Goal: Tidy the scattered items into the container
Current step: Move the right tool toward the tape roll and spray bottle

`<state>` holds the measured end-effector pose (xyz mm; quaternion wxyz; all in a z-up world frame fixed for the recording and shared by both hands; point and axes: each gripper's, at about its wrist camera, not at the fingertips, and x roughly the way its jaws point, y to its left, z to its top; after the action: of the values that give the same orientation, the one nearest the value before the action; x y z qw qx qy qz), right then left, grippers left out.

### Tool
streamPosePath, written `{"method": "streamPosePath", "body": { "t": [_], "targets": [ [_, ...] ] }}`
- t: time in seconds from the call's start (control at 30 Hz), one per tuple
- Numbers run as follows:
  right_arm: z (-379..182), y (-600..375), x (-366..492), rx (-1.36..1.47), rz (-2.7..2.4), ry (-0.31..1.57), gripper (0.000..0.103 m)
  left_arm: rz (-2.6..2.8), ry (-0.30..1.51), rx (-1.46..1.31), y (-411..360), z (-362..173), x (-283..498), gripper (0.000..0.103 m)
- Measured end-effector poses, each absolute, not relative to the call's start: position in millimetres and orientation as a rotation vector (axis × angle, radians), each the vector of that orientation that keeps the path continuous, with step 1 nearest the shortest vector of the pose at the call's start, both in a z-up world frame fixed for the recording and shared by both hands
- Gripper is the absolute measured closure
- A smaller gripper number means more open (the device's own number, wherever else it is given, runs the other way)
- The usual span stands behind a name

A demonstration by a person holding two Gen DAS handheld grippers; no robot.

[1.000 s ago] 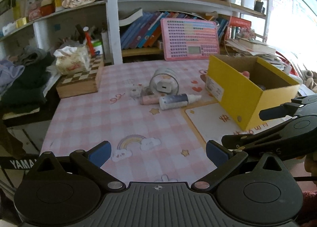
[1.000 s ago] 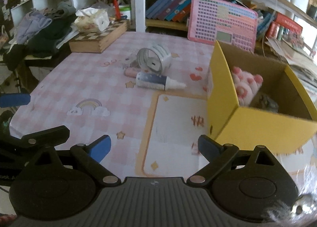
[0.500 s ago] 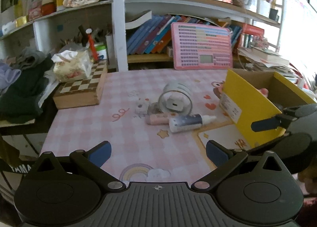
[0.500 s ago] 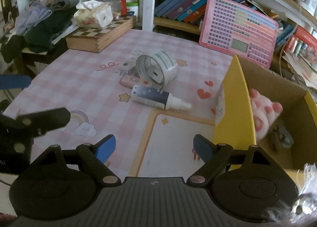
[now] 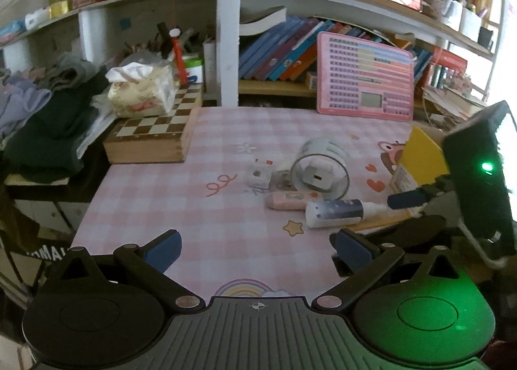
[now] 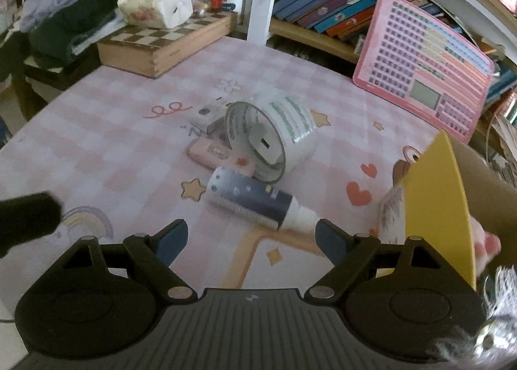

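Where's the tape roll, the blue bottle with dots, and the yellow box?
tape roll (image 6: 292, 118): right wrist view, on its printed outer band.
blue bottle (image 6: 255, 197): right wrist view, on the middle of its dotted body.
yellow box (image 6: 436, 195): right wrist view, on its yellow side wall.

Both wrist views look down and forward, close over the same tape roll (image 5: 320, 168) and bottle (image 6: 252, 202).

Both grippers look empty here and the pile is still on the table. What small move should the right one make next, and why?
Probably ease the right gripper forward and down to straddle the dark blue bottle. Its jaws stand open, having just been narrowing, with nothing between them, and the bottle lies on its side just ahead, nearest of the pile and beside the yellow box.
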<state>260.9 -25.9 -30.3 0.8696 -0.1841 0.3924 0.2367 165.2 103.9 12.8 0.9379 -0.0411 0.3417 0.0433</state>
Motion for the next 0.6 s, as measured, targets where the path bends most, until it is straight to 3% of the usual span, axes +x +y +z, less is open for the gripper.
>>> {"method": "streamPosePath", "body": {
  "t": [0.3,0.53,0.6],
  "targets": [
    [-51.8,-1.3,303.7,-0.453,0.525,0.891,0.018,0.107,0.721,-0.103,107.7,9.5,182.2,0.000],
    [-49.3,-15.8,293.9,-0.482,0.582,0.923,0.060,0.077,0.719,-0.110,105.0,6.9,203.6,0.000],
    [-46.4,-23.6,290.7,-0.452,0.603,0.946,0.065,0.066,0.722,-0.100,102.8,5.2,212.0,0.000]
  ]
}}
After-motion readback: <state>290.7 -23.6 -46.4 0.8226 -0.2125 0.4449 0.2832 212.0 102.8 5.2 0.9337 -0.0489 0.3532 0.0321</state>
